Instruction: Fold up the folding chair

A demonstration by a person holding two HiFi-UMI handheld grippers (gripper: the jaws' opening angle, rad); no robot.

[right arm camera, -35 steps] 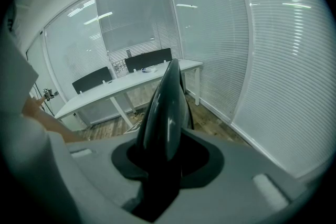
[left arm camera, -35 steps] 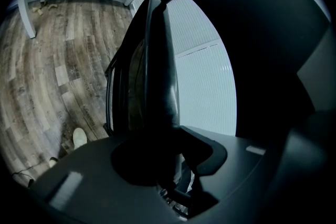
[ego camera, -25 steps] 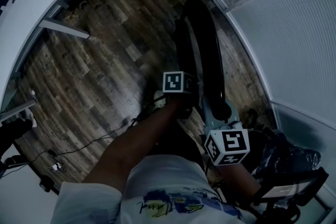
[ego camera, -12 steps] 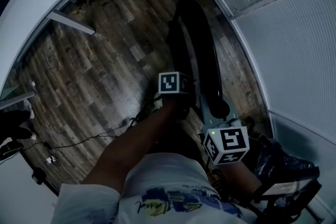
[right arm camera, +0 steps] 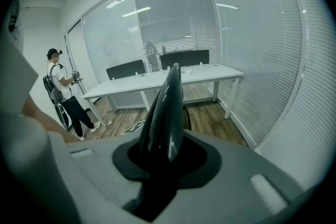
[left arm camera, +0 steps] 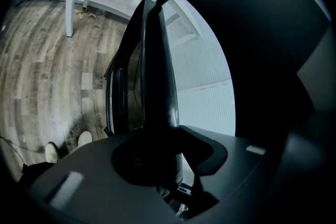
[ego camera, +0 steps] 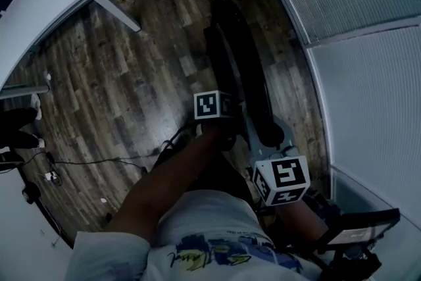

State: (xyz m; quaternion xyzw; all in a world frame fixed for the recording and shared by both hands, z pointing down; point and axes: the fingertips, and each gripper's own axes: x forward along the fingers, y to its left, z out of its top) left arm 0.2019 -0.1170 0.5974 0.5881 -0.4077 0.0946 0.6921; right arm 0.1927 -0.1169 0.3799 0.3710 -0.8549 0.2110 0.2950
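The left gripper (left arm camera: 155, 147) and right gripper (right arm camera: 160, 152) each pinch the black folding chair (ego camera: 245, 52) tight. Its long side runs straight ahead from both jaws. The left one holds further along.

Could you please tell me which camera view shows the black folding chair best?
The head view: the black folding chair shows nearly whole, folded flat. The left gripper view shows its edge and frame close up; the right gripper view only one glossy edge.

Office, glass partition walls (right arm camera: 173, 23), long white table (right arm camera: 215, 71), wood floor (ego camera: 131, 95)
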